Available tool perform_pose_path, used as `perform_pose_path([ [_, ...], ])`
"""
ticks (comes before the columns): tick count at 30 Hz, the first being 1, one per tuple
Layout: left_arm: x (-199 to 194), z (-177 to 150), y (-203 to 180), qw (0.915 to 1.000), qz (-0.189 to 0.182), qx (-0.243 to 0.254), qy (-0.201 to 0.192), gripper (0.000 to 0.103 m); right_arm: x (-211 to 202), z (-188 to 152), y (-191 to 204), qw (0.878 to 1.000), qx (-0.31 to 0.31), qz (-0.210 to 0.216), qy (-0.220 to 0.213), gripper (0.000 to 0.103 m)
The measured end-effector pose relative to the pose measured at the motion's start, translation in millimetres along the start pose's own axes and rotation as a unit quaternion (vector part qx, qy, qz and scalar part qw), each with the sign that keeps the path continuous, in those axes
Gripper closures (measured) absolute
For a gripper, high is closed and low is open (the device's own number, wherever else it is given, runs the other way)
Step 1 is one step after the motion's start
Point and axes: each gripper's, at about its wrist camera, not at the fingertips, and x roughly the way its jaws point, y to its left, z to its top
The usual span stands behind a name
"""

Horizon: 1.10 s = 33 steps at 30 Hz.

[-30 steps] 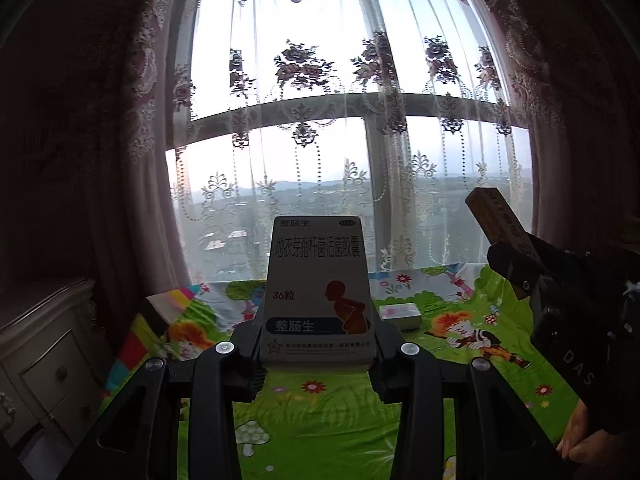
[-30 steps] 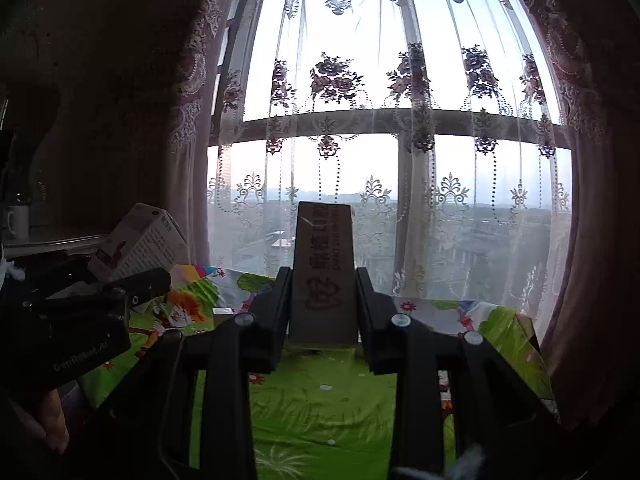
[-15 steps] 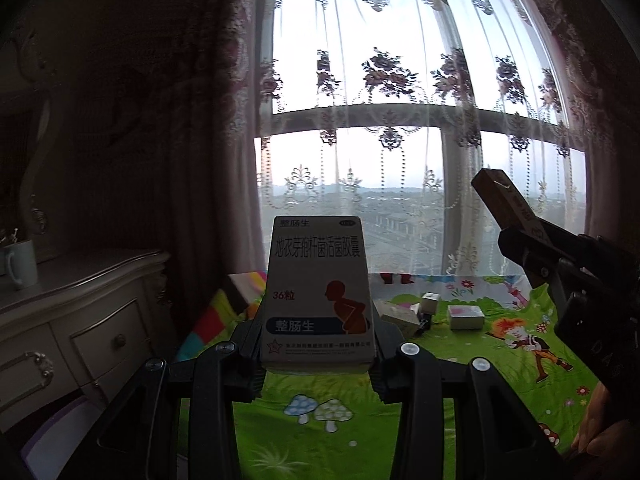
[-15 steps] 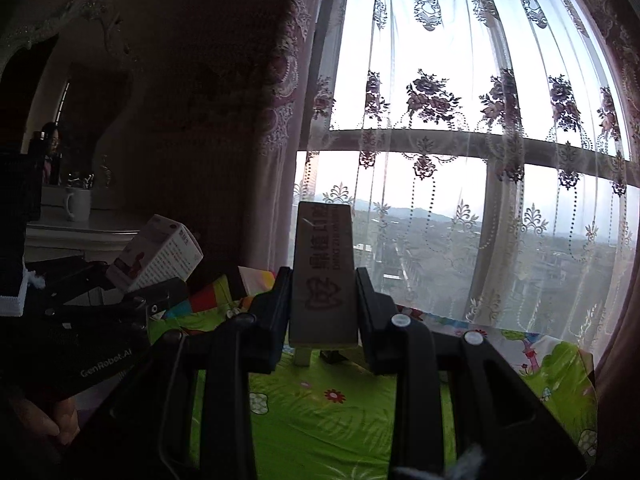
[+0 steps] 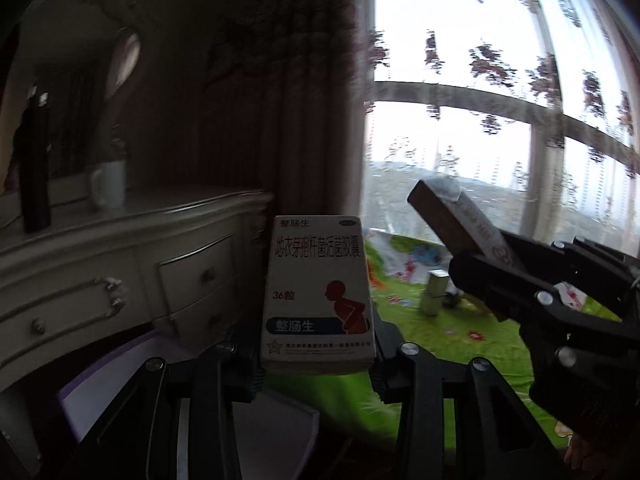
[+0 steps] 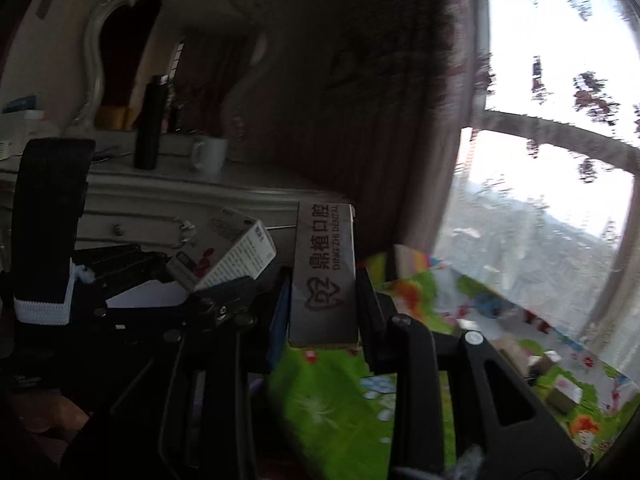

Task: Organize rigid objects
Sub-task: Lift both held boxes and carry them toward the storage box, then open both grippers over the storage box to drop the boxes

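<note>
Bedroom by a lace-curtained window [image 5: 500, 92], a cream dresser [image 5: 120, 264] on the left and a bright green cartoon-print bedspread [image 5: 460, 344] below.

The left gripper [image 5: 318, 364] has its fingers pinching a white medicine box [image 5: 318, 292] upright, printed face to the camera, held over the edge of the bedspread beside the dresser. The right gripper [image 6: 324, 304] has its fingers clamped on a narrow brown dental box [image 6: 324, 276], standing on end. Each gripper shows in the other's view, close alongside. A white mug [image 6: 210, 154] and a dark bottle [image 6: 150, 124] stand on the dresser top; small boxes [image 5: 434, 294] lie on the bedspread farther off, blurred.
</note>
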Motion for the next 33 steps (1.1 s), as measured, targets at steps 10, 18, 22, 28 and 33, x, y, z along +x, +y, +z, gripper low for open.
perform_pose_path([
  [10, 2.7, -32.5, 82.4, 0.9922, 0.092, -0.063, 0.055, 0.062, 69.9, -6.1, 63.3, 0.99, -0.013, 0.119, 0.069, 0.069],
  [18, 22.6, -54.9, 118.4, 0.9818, 0.11, -0.105, 0.114, 0.062, 111.7, -26.2, 100.6, 0.976, -0.023, 0.169, 0.139, 0.069],
  [22, 33.4, -68.1, 131.1, 0.9747, 0.111, -0.13, 0.145, 0.062, 129.0, -33.7, 110.5, 0.97, -0.02, 0.174, 0.17, 0.069],
  [28, 43.3, -79.8, 149.8, 0.9636, 0.141, -0.148, 0.173, 0.062, 159.7, -50.8, 118.1, 0.958, -0.004, 0.186, 0.219, 0.069],
  [33, 46.9, -86.1, 165.3, 0.9515, 0.18, -0.157, 0.194, 0.051, 165.5, -60.3, 123.7, 0.947, 0.003, 0.215, 0.24, 0.067],
])
